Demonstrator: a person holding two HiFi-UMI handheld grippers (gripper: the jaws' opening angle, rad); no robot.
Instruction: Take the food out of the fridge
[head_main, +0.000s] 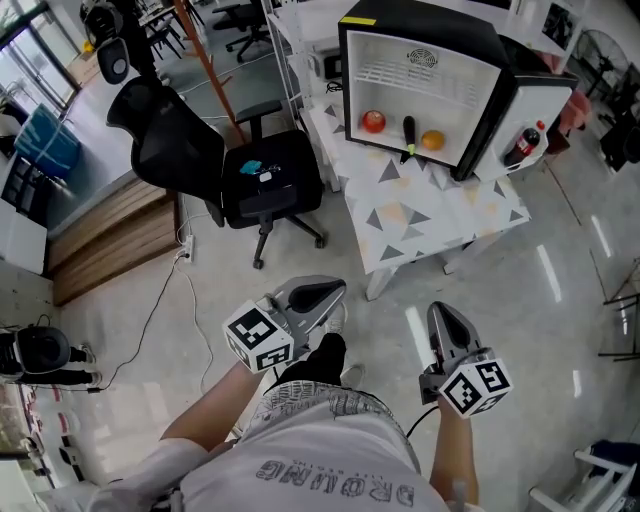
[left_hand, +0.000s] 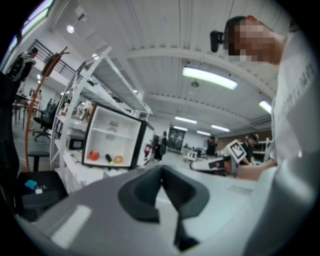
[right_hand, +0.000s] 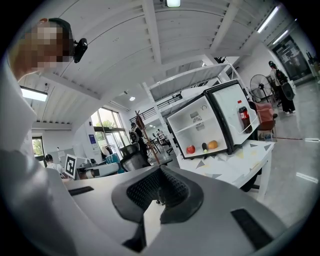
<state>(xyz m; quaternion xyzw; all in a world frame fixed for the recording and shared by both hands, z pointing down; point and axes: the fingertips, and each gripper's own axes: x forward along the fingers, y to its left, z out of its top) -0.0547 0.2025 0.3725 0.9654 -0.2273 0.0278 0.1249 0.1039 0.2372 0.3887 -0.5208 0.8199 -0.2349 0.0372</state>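
The left gripper (head_main: 330, 293) is held low over the floor with its jaws pressed together and nothing between them, as is seen plainly in the left gripper view. The food is found well ahead of it, up the head view, inside the open fridge (head_main: 420, 30) that stands on the cloth-covered worktop (head_main: 440, 215). On the fridge's lower shelf, three items are laid in a row: a red fruit (head_main: 373, 121) at the left, a dark slender vegetable (head_main: 408, 137) in the middle, and an orange fruit (head_main: 432, 140) at the right. The vegetable's long axis is set front to back, with one end at the shelf's front lip. The right gripper (head_main: 442, 315) is likewise closed and empty, and it is lined up almost straight below the orange fruit, while the left gripper is offset to the left of the red fruit. A bottle (head_main: 527, 143) is carried in the open door at the far right. Both grippers are judged too far off to reach; the right one is judged slightly better placed for the middle and right items.
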